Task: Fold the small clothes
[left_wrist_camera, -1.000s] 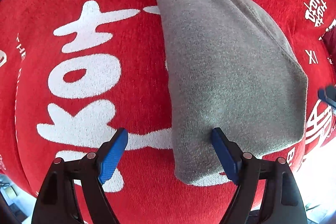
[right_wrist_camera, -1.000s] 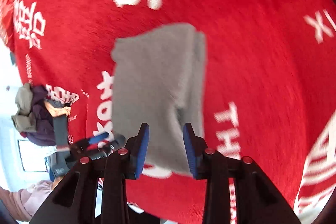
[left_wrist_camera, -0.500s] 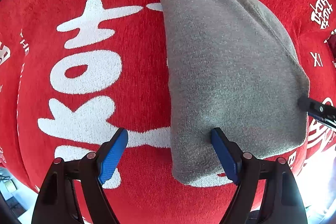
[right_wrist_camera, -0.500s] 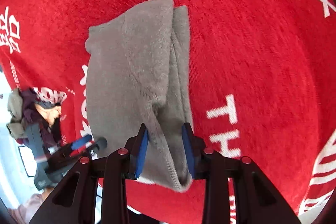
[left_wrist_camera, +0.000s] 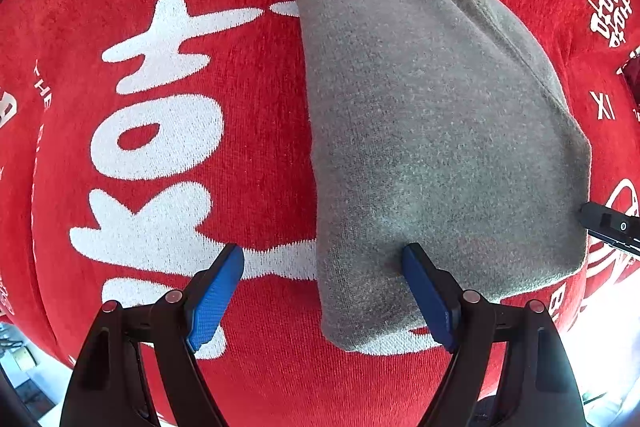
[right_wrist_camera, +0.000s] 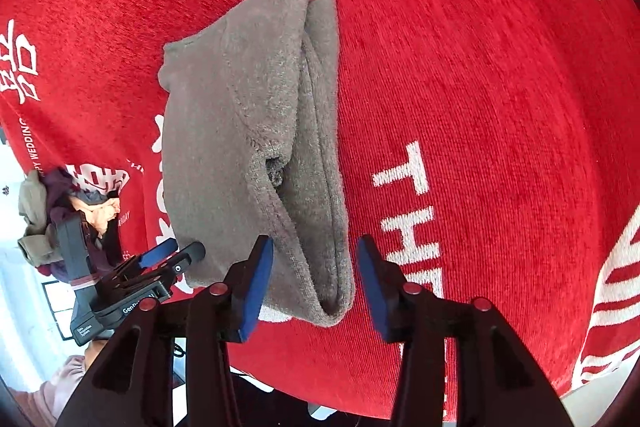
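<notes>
A folded grey knit garment [left_wrist_camera: 432, 131] lies flat on the red cloth [left_wrist_camera: 248, 131] with white characters. My left gripper [left_wrist_camera: 323, 281] is open; its right finger [left_wrist_camera: 424, 291] rests on the garment's near edge, its left finger over bare cloth. In the right wrist view the same garment [right_wrist_camera: 256, 131] shows its stacked folded layers. My right gripper [right_wrist_camera: 316, 279] is open, its jaws standing on either side of the garment's near corner, holding nothing. The left gripper [right_wrist_camera: 160, 259] also shows at the garment's left corner.
A pile of other small clothes [right_wrist_camera: 64, 211] sits at the left edge of the red cloth [right_wrist_camera: 480, 107]. The cloth's edge drops off near the bottom of both views. The right gripper's tip [left_wrist_camera: 612, 227] shows at the garment's right edge.
My right gripper was shut on the garment's near edge and has now opened, letting the fabric lie flat. The left gripper has stayed open in place.
</notes>
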Tool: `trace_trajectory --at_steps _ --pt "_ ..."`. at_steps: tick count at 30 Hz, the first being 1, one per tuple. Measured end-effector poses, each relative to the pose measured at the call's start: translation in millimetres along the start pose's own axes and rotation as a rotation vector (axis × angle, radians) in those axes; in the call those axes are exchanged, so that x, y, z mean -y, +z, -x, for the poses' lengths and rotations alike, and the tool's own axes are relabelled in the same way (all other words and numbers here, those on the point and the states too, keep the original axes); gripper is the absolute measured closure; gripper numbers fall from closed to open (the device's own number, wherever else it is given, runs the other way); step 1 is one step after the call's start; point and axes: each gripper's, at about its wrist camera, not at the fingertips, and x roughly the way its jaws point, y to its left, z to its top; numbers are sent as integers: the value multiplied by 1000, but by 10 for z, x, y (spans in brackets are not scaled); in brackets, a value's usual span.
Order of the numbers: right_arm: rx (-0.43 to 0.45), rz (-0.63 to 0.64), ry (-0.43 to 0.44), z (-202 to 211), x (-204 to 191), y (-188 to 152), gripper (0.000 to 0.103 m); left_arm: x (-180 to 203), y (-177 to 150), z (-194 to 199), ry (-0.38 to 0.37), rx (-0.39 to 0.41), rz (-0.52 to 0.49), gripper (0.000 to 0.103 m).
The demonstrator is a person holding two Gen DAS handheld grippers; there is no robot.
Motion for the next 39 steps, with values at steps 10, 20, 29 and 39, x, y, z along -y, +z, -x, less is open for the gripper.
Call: trace_trajectory --at_steps 10,20,29,39 --pt "-26 22 -7 -32 -39 25 38 82 69 42 42 25 -36 0" --pt "-21 43 -19 -51 -70 100 30 -15 168 -134 -27 -49 9 0" --pt "-8 73 -39 -35 -76 184 30 -187 238 -226 -138 -67 21 0" --pt "26 88 30 22 14 469 25 -388 544 -159 -343 -10 20 0"
